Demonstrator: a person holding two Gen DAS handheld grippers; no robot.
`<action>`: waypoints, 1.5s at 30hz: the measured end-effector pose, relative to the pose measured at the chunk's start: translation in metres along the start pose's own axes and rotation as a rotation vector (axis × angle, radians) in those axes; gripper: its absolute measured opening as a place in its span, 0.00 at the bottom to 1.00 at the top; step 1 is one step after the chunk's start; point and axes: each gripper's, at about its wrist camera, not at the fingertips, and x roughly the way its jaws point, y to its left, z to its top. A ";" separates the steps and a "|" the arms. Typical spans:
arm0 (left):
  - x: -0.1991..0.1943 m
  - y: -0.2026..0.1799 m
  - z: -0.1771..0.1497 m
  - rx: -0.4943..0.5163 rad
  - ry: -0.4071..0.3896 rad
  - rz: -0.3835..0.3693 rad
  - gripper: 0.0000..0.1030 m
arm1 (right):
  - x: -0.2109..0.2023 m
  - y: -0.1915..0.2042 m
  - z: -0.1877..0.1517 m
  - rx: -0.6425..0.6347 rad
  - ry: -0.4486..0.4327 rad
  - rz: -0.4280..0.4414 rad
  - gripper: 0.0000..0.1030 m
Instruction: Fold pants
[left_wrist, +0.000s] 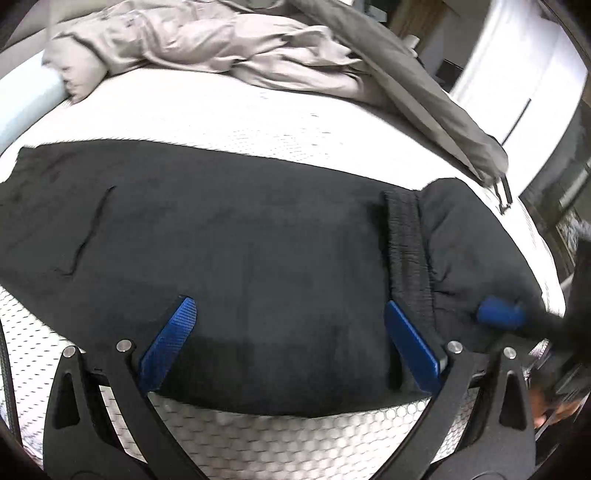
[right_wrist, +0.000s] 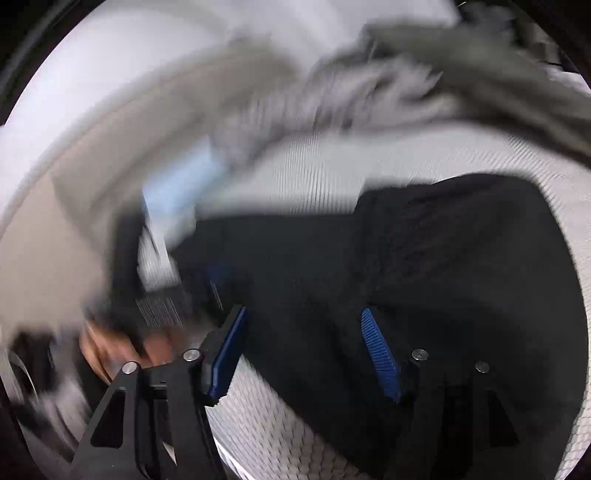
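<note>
Both hand-held grippers stand wide, holding nothing. Black pants (left_wrist: 229, 251) lie flat on the bed (left_wrist: 236, 110), long axis left to right. Left hand-held gripper (left_wrist: 290, 314) hovers mid-garment; right hand-held gripper (right_wrist: 303, 314) is nearer the right-end waistband (left_wrist: 406, 236).

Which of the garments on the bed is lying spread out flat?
The black pants, flat on the mattress nearest the cameras. The beige garment and the grey one behind them lie crumpled.
</note>
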 end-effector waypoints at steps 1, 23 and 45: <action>-0.002 0.005 0.000 -0.009 0.003 -0.003 0.97 | 0.004 0.005 -0.008 -0.016 0.045 -0.017 0.62; 0.061 -0.032 -0.003 -0.173 0.325 -0.540 0.36 | -0.086 -0.073 -0.068 0.095 0.019 -0.310 0.63; 0.061 -0.073 -0.002 -0.025 0.265 -0.460 0.12 | -0.082 -0.068 -0.061 0.123 -0.056 -0.307 0.67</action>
